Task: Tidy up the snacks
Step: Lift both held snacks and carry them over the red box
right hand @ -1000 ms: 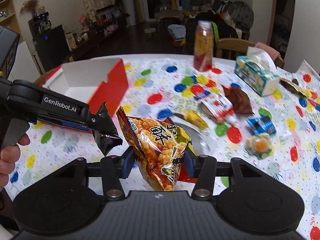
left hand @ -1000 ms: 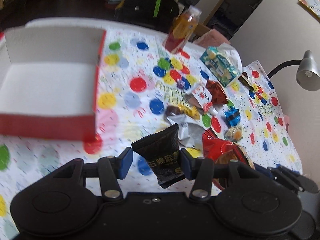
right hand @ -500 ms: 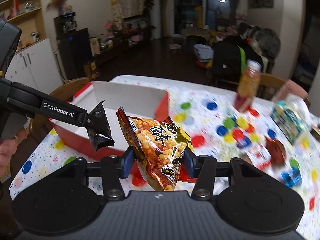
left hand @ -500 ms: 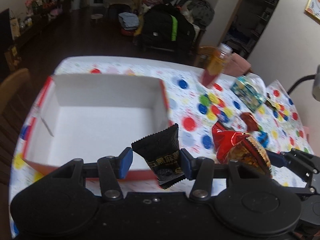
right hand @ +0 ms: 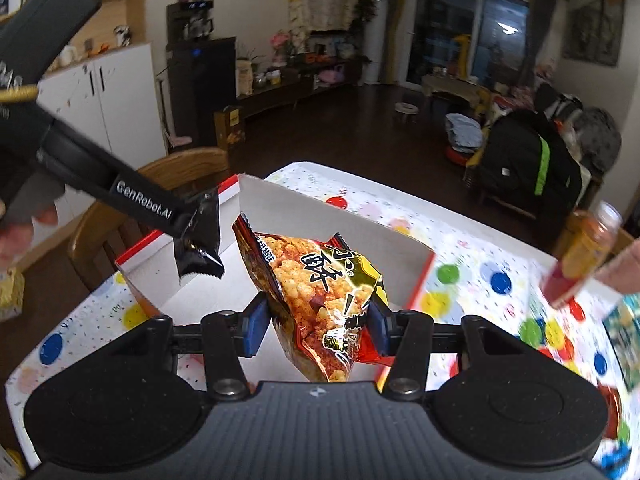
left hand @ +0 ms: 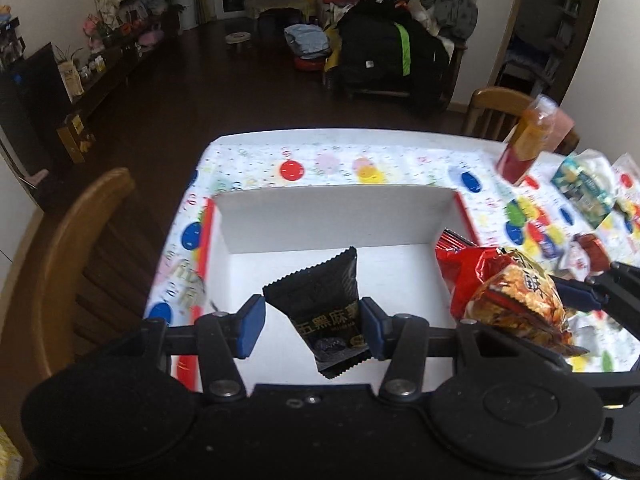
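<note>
Both packets poised over the white cardboard box [left hand: 400, 216] with red outer walls, nothing dropped in yet. Left gripper [left hand: 312, 330] clamped on a small black foil sachet [left hand: 326, 308], matte, serrated ends, gold lettering; held by its lower half, above the box floor near the front wall. Right gripper [right hand: 316, 330] clamped on a crinkly glossy rice-cracker snack bag [right hand: 320, 300], red and gold, puffy, pillow-shaped; over the box's right side, close to the right wall. Risks, as judgement: snack bag is wide and air-filled, likely to catch the box's right wall and tip out onto the polka-dot tablecloth [right hand: 500, 264] if let go from here; slick foil could slip from the pads before release. The two grippers sit close together over the box, so a knock between them could jar either packet loose. Light sachet may flutter and land on edge against the box wall. Box itself thin card, open-topped, shallow, could slide if bumped. Orange drink bottle [left hand: 528, 140] beyond the box's right corner, blurred.
</note>
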The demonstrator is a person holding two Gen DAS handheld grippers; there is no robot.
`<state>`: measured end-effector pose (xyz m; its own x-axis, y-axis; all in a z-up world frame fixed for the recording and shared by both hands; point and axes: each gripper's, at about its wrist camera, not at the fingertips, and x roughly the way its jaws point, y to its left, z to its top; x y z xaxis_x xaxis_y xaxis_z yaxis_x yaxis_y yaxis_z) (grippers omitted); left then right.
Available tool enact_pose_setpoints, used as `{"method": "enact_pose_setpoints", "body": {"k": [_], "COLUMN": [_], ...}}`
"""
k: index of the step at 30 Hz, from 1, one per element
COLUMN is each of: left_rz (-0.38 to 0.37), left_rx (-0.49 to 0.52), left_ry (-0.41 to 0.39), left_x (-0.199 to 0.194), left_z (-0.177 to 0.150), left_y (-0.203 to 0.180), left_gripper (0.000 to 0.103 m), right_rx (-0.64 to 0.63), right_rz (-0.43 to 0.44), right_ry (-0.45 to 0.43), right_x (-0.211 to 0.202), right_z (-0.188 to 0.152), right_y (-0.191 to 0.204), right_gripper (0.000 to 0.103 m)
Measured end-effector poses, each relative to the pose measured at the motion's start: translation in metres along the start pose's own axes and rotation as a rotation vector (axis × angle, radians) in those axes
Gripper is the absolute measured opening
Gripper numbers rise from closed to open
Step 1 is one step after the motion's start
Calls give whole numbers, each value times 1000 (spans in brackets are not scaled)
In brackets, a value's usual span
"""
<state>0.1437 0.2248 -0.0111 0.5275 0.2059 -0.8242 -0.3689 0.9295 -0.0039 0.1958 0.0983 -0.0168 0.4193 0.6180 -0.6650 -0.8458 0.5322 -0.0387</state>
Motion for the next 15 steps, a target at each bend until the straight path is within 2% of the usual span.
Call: {"method": "enact_pose_setpoints", "body": {"k": [5,9,15], "left_rz": [41,70,81], "left_rx": [54,109,133], "left_ry": [50,86,162], "left_x": [24,46,78], "left_z": [6,5,0], "left_y": [8,9,11], "left_gripper": [50,50,50], "right_rx": [-57,-36,-82], "right_rz": [24,75,50], "right_ry": [34,60,122], "right_x": [36,57,84], "right_z": [3,1,-5], "right_y": [9,9,14], "right_gripper": [50,50,50]}}
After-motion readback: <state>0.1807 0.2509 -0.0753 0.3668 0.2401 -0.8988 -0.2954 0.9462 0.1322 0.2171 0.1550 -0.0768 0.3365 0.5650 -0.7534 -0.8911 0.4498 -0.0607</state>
